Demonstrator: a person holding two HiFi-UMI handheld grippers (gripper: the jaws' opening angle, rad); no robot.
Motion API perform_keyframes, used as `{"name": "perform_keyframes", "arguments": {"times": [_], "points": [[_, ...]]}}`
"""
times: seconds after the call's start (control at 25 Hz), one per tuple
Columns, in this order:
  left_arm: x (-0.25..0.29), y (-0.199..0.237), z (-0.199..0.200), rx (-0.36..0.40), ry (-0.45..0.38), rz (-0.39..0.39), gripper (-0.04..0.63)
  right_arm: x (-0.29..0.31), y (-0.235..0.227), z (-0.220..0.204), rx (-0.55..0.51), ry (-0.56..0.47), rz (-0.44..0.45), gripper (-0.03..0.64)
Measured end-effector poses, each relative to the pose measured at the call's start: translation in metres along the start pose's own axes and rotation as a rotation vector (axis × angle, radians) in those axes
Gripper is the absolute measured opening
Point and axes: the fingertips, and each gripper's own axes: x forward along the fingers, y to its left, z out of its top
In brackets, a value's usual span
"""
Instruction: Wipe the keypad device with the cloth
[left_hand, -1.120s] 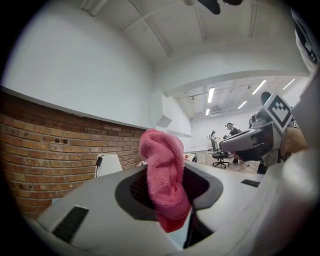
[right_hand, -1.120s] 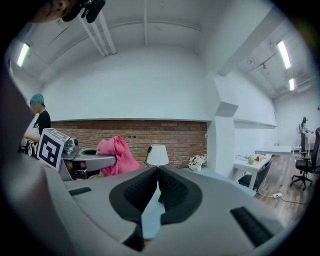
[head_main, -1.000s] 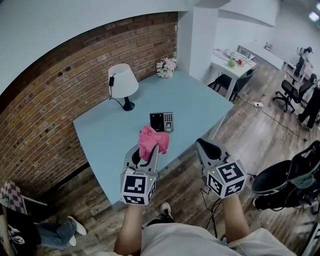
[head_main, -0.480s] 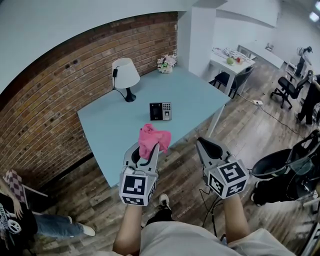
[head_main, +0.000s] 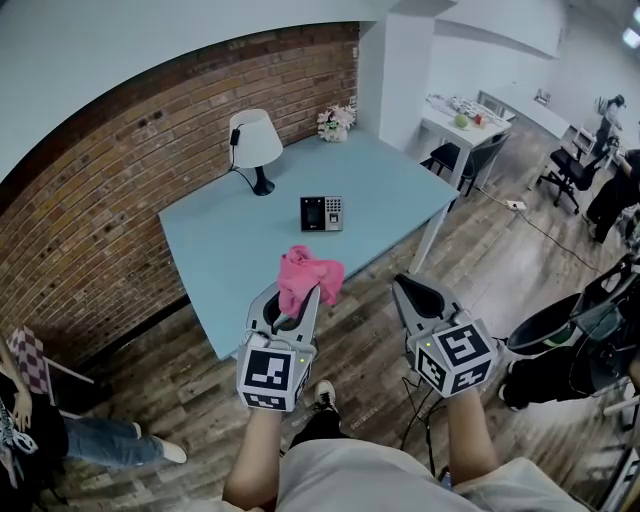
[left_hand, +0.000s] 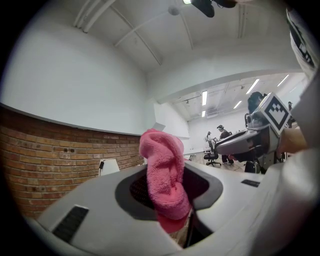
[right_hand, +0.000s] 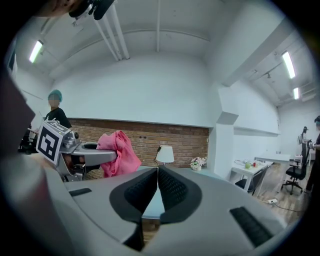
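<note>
The black keypad device (head_main: 322, 213) lies flat near the middle of the pale blue table (head_main: 240, 240). My left gripper (head_main: 303, 291) is shut on a pink cloth (head_main: 305, 274), which bunches up above its jaws over the floor, short of the table's near edge. The left gripper view shows the cloth (left_hand: 165, 185) pinched between the pads and sticking up. My right gripper (head_main: 402, 286) is held beside the left one, its jaws shut with nothing between them. Its own view shows the two pads together (right_hand: 158, 185) and the left gripper holding the cloth (right_hand: 119, 152) off to the side.
A white lamp (head_main: 254, 140) and a small flower pot (head_main: 335, 122) stand at the table's far side by the brick wall. White desks and office chairs (head_main: 566, 168) fill the right side of the room. A seated person's legs (head_main: 95, 442) are at lower left.
Both grippers and my viewpoint have drawn back from the table: the table and keypad device now sit farther off, and the cloth hangs over the floor rather than the table edge.
</note>
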Motion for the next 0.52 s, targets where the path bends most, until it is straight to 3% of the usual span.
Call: {"name": "perform_keyframes", "arguments": {"times": [0.52], "points": [[0.0005,-0.0045,0.0015,-0.006,-0.017,-0.014,0.15,-0.0063,-0.0066,0.0011,-0.002,-0.025,-0.016,0.028]]}}
